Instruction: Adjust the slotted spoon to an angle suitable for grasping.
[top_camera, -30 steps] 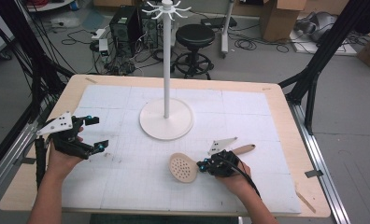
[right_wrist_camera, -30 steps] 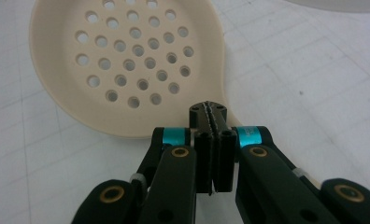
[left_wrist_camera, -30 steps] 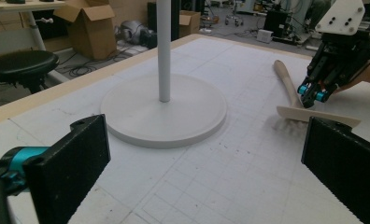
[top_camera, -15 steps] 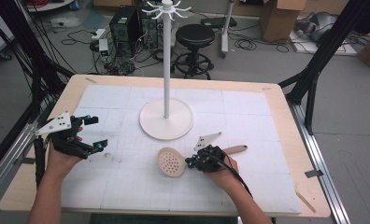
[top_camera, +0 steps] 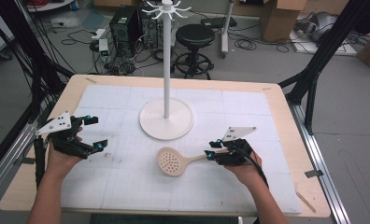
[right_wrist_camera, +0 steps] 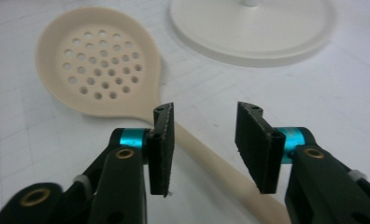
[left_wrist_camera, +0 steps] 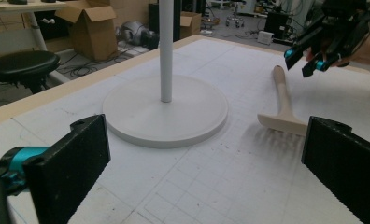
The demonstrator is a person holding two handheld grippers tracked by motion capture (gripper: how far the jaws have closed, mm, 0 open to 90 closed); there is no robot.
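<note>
A cream slotted spoon [top_camera: 174, 161] lies flat on the white mat in front of the hook stand [top_camera: 166, 122], its handle pointing right. My right gripper [top_camera: 210, 150] is open around the end of that handle. In the right gripper view the handle [right_wrist_camera: 206, 154] runs up between the parted jaws of my right gripper [right_wrist_camera: 205, 114] toward the perforated bowl [right_wrist_camera: 99, 63]. My left gripper [top_camera: 96, 133] hovers wide open and empty over the mat's left side. In the left gripper view its jaws [left_wrist_camera: 206, 149] frame the stand's base [left_wrist_camera: 164, 112], the spoon [left_wrist_camera: 283, 105] and the right gripper [left_wrist_camera: 314, 53].
The stand's tall pole [top_camera: 166, 60] rises at the mat's centre with hooks on top. A wooden table rim [top_camera: 276, 100] borders the mat. A black stool [top_camera: 195, 35], a computer tower [top_camera: 122, 23] and cardboard boxes [top_camera: 276, 14] are on the floor behind.
The right gripper carried the spoon a little to the left, set it on the mat and opened off its handle. The left gripper stayed put.
</note>
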